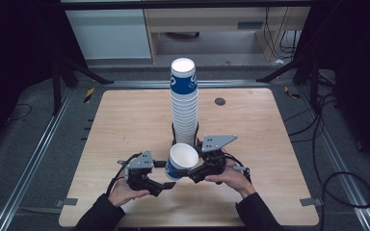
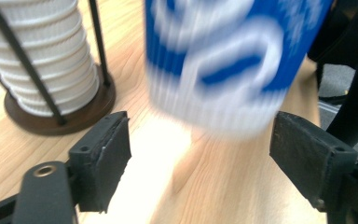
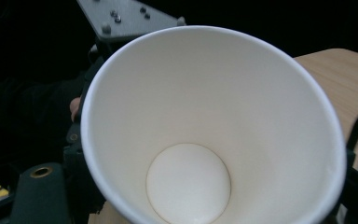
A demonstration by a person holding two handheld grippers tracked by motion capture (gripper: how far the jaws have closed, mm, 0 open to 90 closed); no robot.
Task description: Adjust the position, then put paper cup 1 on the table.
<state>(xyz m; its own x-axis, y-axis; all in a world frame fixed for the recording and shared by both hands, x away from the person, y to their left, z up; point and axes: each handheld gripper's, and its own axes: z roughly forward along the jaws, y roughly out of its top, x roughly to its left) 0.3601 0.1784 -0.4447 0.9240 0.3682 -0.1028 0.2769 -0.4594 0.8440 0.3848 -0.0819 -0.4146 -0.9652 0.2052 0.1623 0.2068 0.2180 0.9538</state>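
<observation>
A white paper cup with blue print [image 1: 182,159] hangs tilted above the table's front middle, mouth up. My right gripper [image 1: 195,172] is shut on it from the right; the right gripper view looks straight into the cup's white inside [image 3: 205,140], with my right gripper [image 3: 214,200] astride it. My left gripper [image 1: 167,182] sits just left of and below the cup. Its jaws stand open in the left gripper view [image 2: 200,154], and the blurred cup [image 2: 228,60] lies beyond them, untouched by the pads. A tall stack of matching cups [image 1: 184,106] stands behind.
The stack [image 2: 42,60] sits in a black wire holder with a round brown base [image 2: 74,121]. The wooden table [image 1: 125,120] has a small dark disc [image 1: 220,101] at the back right. Cables and metal rails lie on the floor around it.
</observation>
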